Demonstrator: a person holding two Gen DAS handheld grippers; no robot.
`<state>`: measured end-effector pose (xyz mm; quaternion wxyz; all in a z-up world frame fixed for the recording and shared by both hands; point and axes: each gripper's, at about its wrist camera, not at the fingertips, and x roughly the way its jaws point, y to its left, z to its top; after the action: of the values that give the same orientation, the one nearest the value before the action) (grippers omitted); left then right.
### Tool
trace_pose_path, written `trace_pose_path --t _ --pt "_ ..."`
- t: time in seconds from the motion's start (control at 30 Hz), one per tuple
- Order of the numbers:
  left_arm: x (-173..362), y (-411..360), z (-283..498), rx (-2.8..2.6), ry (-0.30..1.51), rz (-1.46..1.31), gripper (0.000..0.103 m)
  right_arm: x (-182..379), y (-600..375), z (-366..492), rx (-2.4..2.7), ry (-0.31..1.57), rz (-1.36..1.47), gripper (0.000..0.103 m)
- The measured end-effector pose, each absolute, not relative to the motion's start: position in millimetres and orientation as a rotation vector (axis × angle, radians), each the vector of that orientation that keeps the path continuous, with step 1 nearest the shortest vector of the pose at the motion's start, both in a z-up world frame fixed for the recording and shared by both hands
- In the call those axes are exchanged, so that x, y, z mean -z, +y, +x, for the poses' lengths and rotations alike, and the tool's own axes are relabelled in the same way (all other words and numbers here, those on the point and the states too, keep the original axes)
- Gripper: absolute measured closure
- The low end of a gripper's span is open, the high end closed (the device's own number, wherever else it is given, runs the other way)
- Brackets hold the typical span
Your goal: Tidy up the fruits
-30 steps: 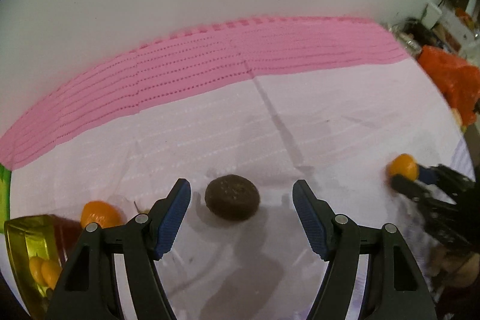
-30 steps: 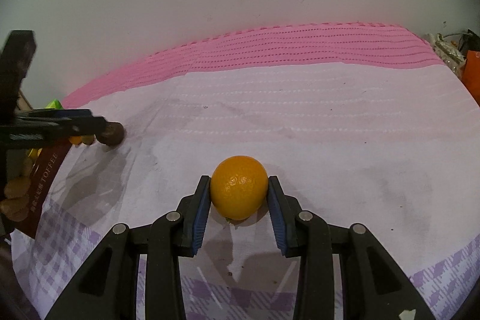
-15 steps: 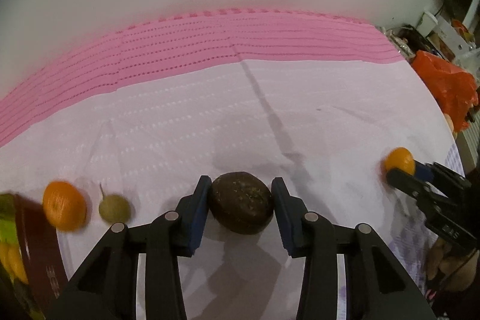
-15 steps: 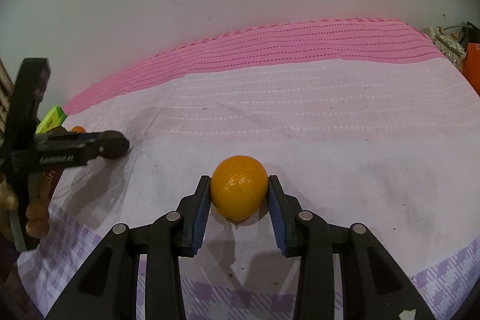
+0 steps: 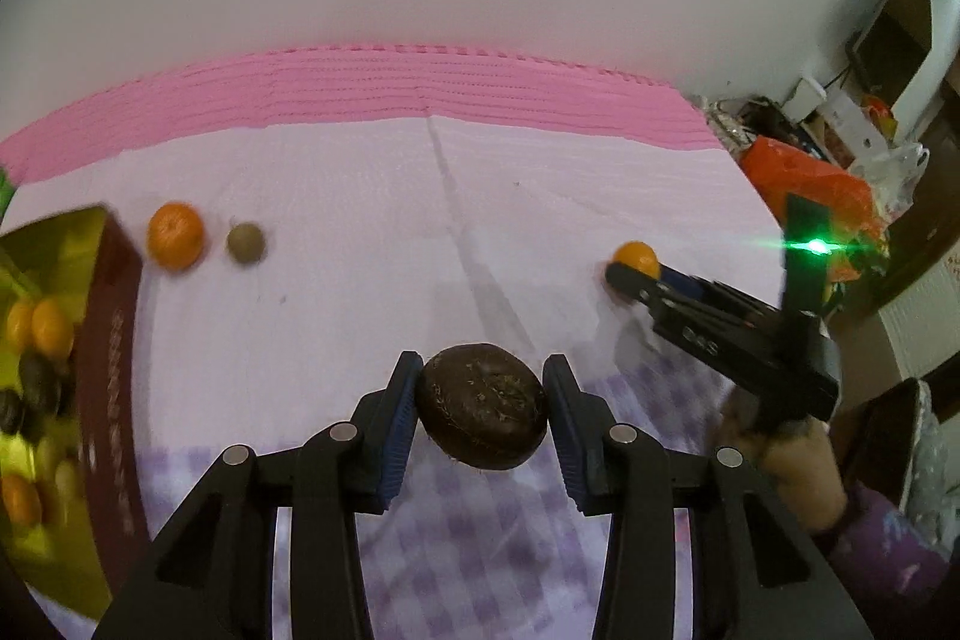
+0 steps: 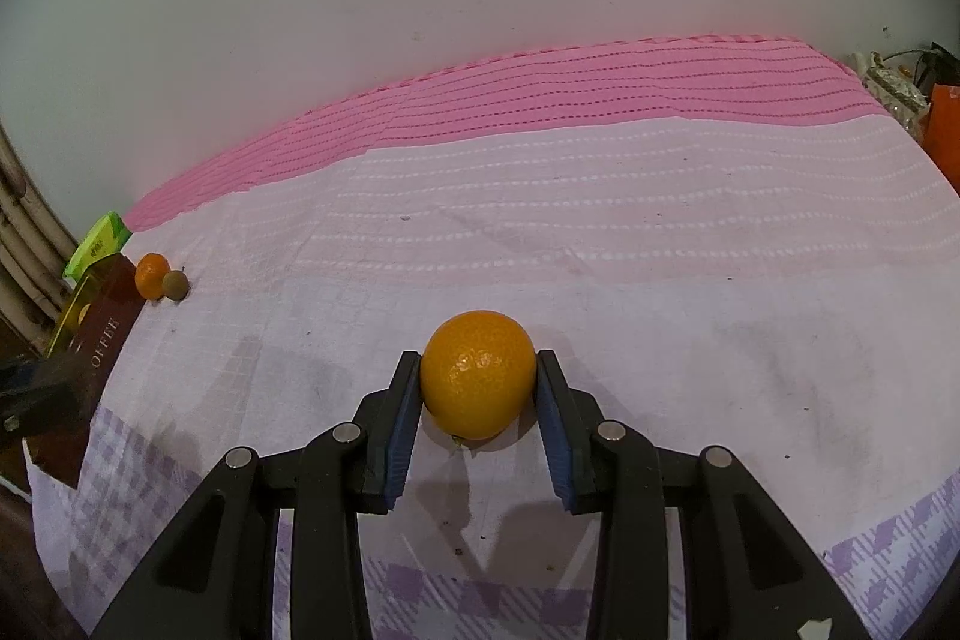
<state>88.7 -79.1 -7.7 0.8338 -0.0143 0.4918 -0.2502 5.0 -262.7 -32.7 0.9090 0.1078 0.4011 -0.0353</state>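
Lifted now, the dark fruit (image 5: 483, 415) sits clamped in the left gripper (image 5: 483, 418), wanting a level carry to the box (image 5: 114, 316), while the right gripper (image 6: 477, 397) grips its orange (image 6: 477, 375).

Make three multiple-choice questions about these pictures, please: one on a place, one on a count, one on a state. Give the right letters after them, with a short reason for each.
1. Where is the open box of fruit in the left wrist view?
A. at the left edge
B. against the wall
C. at the right edge

2. How many fruits lie loose on the cloth beside that box?
A. none
B. two
C. five

3. What is the left gripper doing?
A. standing wide open with nothing between
B. pressing on a dark brown fruit
C. pressing on the box

Answers:
1 A, the box fills the left edge of that view.
2 B, a small orange and a greenish fruit lie there.
3 B, both blue pads touch the brown fruit's sides.
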Motion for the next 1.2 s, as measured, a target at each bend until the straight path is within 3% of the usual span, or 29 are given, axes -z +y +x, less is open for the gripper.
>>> trace_pose_path --t 0.6,1.2 --pt "-36.5 20.2 46.1 0.302 0.932 -0.064 0.061 33.4 -255.3 5.6 0.110 0.842 0.166 0.069" --pt "-39.6 91.9 37.8 0.135 0.877 -0.049 0.061 34.0 -245.1 9.4 0.153 0.862 0.081 0.069"
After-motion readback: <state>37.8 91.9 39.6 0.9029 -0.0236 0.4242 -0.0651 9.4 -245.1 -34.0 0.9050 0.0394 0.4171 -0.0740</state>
